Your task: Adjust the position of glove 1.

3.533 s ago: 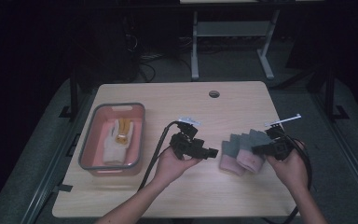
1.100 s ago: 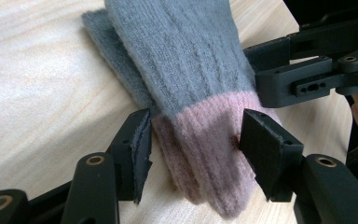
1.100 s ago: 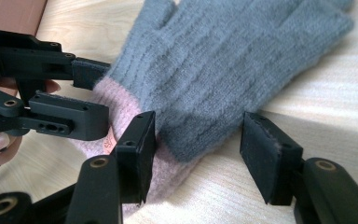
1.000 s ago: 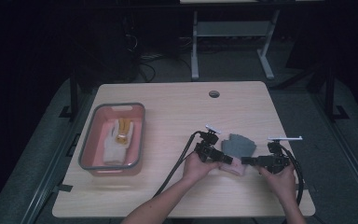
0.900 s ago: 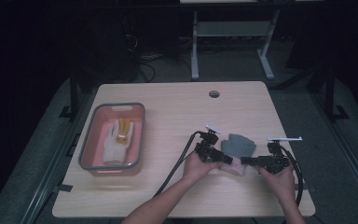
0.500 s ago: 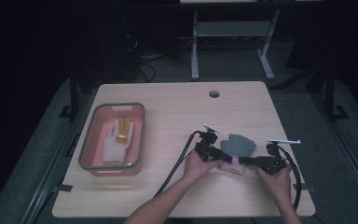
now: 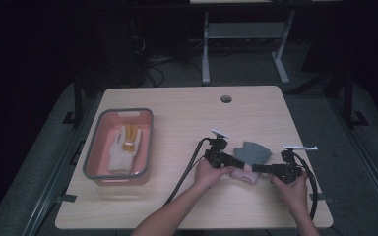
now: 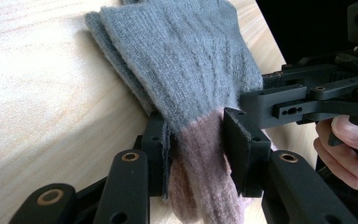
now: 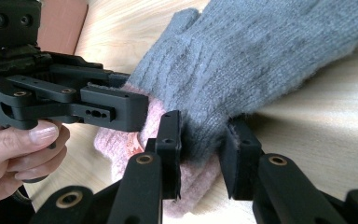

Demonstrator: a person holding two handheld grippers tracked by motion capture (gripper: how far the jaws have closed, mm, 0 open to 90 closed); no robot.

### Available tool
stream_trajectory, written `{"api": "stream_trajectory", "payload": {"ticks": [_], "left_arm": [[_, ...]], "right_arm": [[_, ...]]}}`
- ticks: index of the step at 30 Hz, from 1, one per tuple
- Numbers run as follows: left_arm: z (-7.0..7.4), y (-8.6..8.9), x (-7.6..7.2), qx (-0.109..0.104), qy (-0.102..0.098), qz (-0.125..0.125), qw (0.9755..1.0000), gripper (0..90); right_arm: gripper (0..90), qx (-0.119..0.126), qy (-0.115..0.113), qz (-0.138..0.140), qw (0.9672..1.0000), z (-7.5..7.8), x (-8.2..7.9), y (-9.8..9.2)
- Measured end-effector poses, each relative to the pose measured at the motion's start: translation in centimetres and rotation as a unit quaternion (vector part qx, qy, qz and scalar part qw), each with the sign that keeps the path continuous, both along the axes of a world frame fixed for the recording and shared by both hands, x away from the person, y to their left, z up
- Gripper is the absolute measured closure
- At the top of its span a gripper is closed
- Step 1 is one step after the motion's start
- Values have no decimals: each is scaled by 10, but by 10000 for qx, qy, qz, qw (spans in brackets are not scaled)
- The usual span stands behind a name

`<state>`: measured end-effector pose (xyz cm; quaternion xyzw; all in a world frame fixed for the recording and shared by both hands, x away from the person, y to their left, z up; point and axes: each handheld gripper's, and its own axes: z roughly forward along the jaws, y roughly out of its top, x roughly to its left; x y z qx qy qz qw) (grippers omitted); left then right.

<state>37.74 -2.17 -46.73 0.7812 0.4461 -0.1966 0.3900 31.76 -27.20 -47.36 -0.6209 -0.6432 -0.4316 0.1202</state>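
Spanning the high view, the pale rectangular wooden tabletop (image 7: 177,123) carries all items. At nine o'clock of its centre sits a pink plastic tub with a grey rim (image 7: 92,155), holding a cream knitted glove with yellow trim (image 7: 124,147).

At about four o'clock of centre lies the work in hand: a grey knitted wool glove (image 7: 251,152) laid over a pink knitted wool glove (image 7: 241,173), the pink one showing at the grey one's near edge.

The left gripper (image 8: 196,144) and the right gripper (image 9: 200,147) meet at this stack from opposite sides. Against the frames of a second ago, both hands sit at the same spot, while both sets of jaws have just been closing. The left gripper view shows its pads pinching the stack where grey cuff overlaps pink. The right gripper view shows one pad against the grey glove and the other close to it; full contact cannot be confirmed.

Judgement: the grasp on the pair is being taken; a lift or separation is likely next.

No brand, label or legible writing found; a small orange mark on the pink glove is unreadable.
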Motion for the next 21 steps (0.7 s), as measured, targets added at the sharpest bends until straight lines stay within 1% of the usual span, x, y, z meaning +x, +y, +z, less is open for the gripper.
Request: {"api": "stream_trajectory", "payload": {"ticks": [5, 7, 9, 13, 15, 21], "left_arm": [[2, 3, 0, -53, -1, 9, 10000, 637], [2, 5, 0, -48, -38, -11, 10000, 637], [3, 7, 0, -63, -23, 7, 10000, 638], [5, 12, 0, -126, -38, 23, 9999, 645], [6, 13, -1, -148, -43, 44, 9999, 646], [19, 24, -2, -217, -160, 60, 9996, 649]], "right_arm": [[711, -37, -26, 33, 10000, 3, 0, 3], [712, -51, -24, 50, 10000, 3, 0, 5], [714, -82, -34, 64, 9999, 5, 1, 7], [715, -164, -61, 128, 9998, 9, 1, 11], [716, -168, -78, 145, 9997, 13, 2, 13], [717, -225, -176, 244, 9993, 25, 4, 21]]}}
